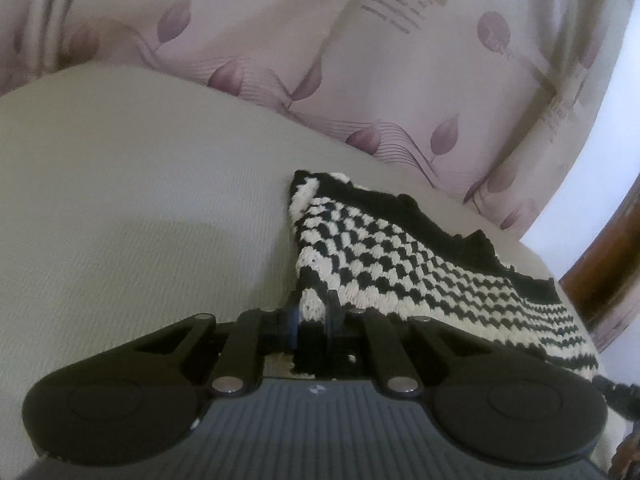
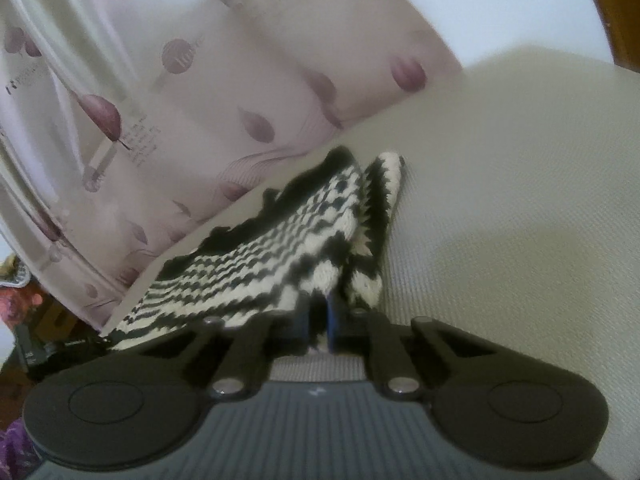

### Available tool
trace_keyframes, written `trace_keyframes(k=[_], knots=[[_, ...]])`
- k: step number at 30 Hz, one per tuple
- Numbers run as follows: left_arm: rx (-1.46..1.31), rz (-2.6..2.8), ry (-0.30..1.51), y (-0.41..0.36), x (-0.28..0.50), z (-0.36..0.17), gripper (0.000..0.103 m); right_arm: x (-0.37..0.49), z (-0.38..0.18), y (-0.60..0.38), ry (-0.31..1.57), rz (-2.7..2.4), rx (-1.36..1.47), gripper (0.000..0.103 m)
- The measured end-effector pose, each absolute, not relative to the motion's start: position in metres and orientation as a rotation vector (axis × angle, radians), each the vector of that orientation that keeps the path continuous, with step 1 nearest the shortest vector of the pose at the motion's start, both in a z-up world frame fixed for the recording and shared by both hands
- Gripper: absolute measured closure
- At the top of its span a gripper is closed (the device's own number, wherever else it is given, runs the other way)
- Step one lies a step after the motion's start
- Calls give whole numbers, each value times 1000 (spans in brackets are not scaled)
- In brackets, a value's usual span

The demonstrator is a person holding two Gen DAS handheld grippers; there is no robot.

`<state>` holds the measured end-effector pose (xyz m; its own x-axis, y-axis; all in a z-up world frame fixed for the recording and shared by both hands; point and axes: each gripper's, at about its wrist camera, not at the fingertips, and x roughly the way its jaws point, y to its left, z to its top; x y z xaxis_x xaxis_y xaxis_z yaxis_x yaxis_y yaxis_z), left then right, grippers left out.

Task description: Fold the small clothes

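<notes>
The knitted garment (image 1: 400,256), checked black and white with a black scalloped border, lies on the pale cushion (image 1: 140,208), toward the side nearest the floral curtain (image 1: 400,92).

The left gripper (image 1: 314,320) is clenched on the garment's near edge. The right gripper (image 2: 318,320) is likewise clenched on knit at the near edge, where the fabric bunches into a raised ridge. No earlier motion of the jaws is reported.

Both grips sit on one edge, probably so that it can be lifted and carried over as a straight fold line.

The garment's far border lies just short of the curtain. In the left wrist view, the cushion to the garment's left is bare and offers the widest room for moving. The other side of the garment reaches the cushion's edge.
</notes>
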<state>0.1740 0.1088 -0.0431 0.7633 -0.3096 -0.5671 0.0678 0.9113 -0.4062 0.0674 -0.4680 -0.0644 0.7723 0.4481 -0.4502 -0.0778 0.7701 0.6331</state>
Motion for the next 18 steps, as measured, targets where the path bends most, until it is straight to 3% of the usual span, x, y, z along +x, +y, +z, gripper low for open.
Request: trace_keyframes(k=[7, 8, 9, 10, 12, 18], knots=[[-331, -208, 651, 107, 169, -44, 88, 61, -78, -488, 722, 297, 682, 95], [-324, -202, 623, 106, 168, -42, 83, 61, -81, -490, 718, 276, 708, 92], [-324, -202, 608, 106, 167, -40, 65, 61, -80, -493, 699, 256, 723, 92], [-334, -207, 601, 108, 166, -37, 39, 59, -77, -496, 663, 259, 737, 92], [-351, -179, 547, 110, 158, -29, 18, 55, -62, -498, 590, 229, 712, 92], [-341, -213, 422, 93, 157, 5, 15, 87, 1, -462, 452, 300, 447, 91]])
